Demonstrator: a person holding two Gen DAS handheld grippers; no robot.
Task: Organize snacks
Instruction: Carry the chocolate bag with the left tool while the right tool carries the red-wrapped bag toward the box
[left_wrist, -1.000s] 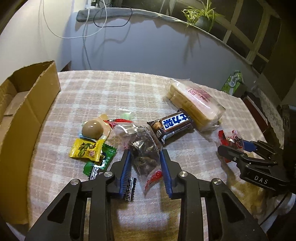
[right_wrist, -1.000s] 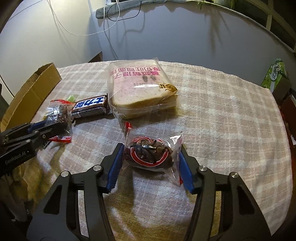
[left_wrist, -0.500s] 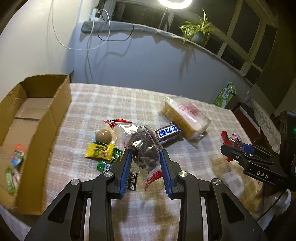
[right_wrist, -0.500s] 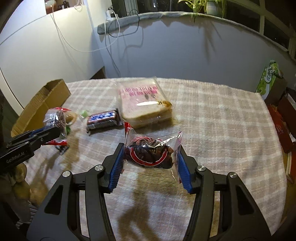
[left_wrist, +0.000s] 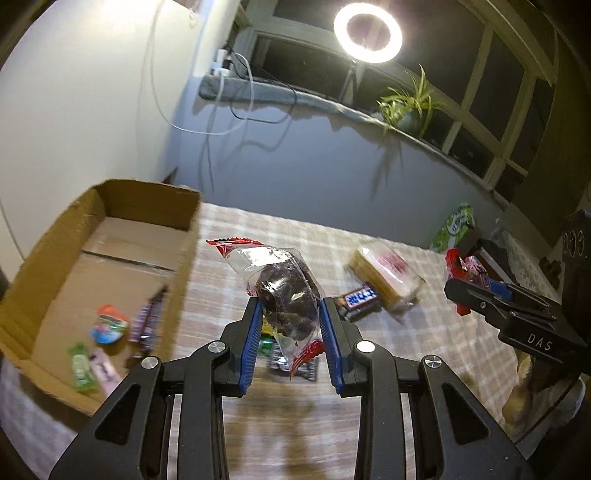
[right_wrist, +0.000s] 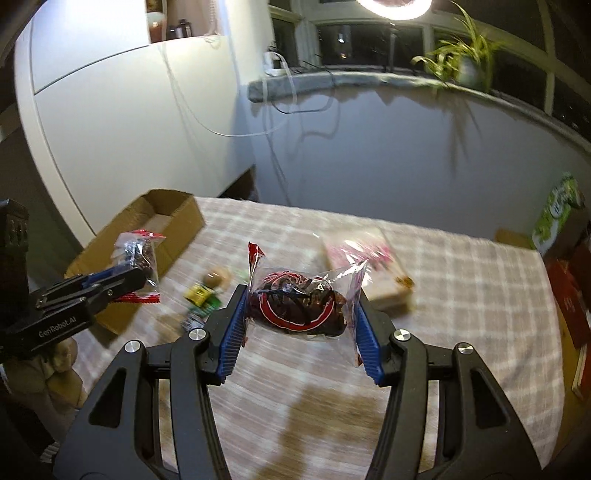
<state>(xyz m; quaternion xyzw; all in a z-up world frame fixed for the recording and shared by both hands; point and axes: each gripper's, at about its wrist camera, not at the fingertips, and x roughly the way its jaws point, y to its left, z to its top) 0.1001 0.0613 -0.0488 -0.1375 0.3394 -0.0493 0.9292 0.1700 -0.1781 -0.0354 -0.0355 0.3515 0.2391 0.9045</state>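
Observation:
My left gripper (left_wrist: 290, 314) is shut on a clear packet of dark dried fruit (left_wrist: 286, 295), lifted off the table just right of the open cardboard box (left_wrist: 184, 266). The box holds several small sweets (left_wrist: 109, 328). My right gripper (right_wrist: 301, 314) is shut on a second clear packet of dark fruit with a red ring print (right_wrist: 299, 308), held above the checked tablecloth (right_wrist: 461, 295). Each gripper shows in the other's view: the right gripper (left_wrist: 476, 291) at the right edge, the left gripper (right_wrist: 129, 275) beside the box (right_wrist: 162, 221). A bagged bread slice (left_wrist: 384, 277) and a chocolate bar (left_wrist: 358, 301) lie on the table.
Small sweets (right_wrist: 205, 295) and a round brown snack (right_wrist: 216, 277) lie between the box and the bread (right_wrist: 369, 266). A green carton (left_wrist: 456, 227) stands at the table's far right edge. A ring light (left_wrist: 367, 33) and a potted plant (left_wrist: 410, 107) sit on the window sill behind.
Both grippers have risen from the table, each carrying its packet. The left one has swung toward the cardboard box, whose inside has come into view.

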